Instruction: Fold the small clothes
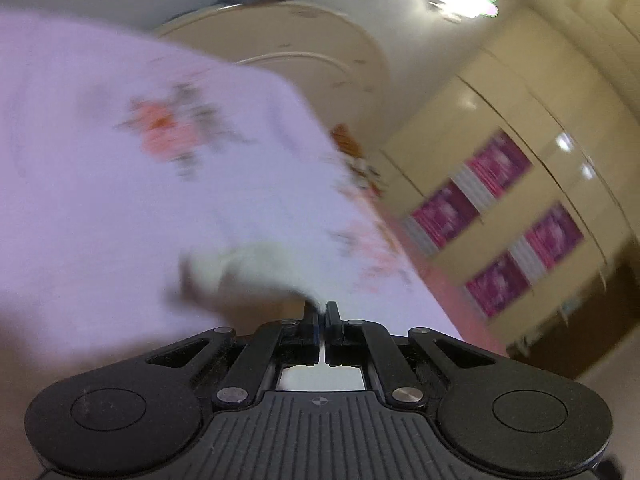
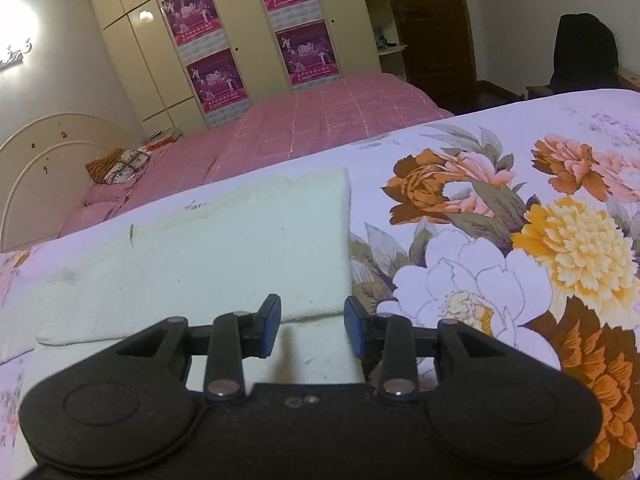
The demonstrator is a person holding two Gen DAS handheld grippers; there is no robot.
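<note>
On the floral bedspread (image 2: pixel 500 216), a small pale green cloth (image 2: pixel 224 248) lies folded flat, its upper layer ending in a straight edge on the right and a soft fold along the near side. It sits left of the big printed flowers in orange, yellow and white.

Just above the cloth's near edge, the right gripper (image 2: pixel 312 328) hangs with its blue-padded jaws partly apart. The left pad is over the cloth's near fold and the right pad is near the cloth's right corner. Neither pad presses on the fabric, and nothing is held between them.

From the left wrist view, everything is smeared by motion blur. The left gripper (image 1: pixel 321 312) has its black jaws drawn together, with only a thin slit between them. A pale, blurred bit of the same green cloth (image 1: pixel 256 268) bunches right at the fingertips, and a small tip of it appears pinched there, though the blur leaves that unsure.

Beyond the near bed, a second bed with a pink checked cover (image 2: pixel 320 116) stands farther away, with a cream arched headboard (image 2: pixel 48 140) at its left end. Farther still, a cream wardrobe (image 2: pixel 240 40) lines the wall, with four magenta posters (image 2: pixel 192 12) on its doors. A dark wooden door (image 2: pixel 432 20) stands to the right.
</note>
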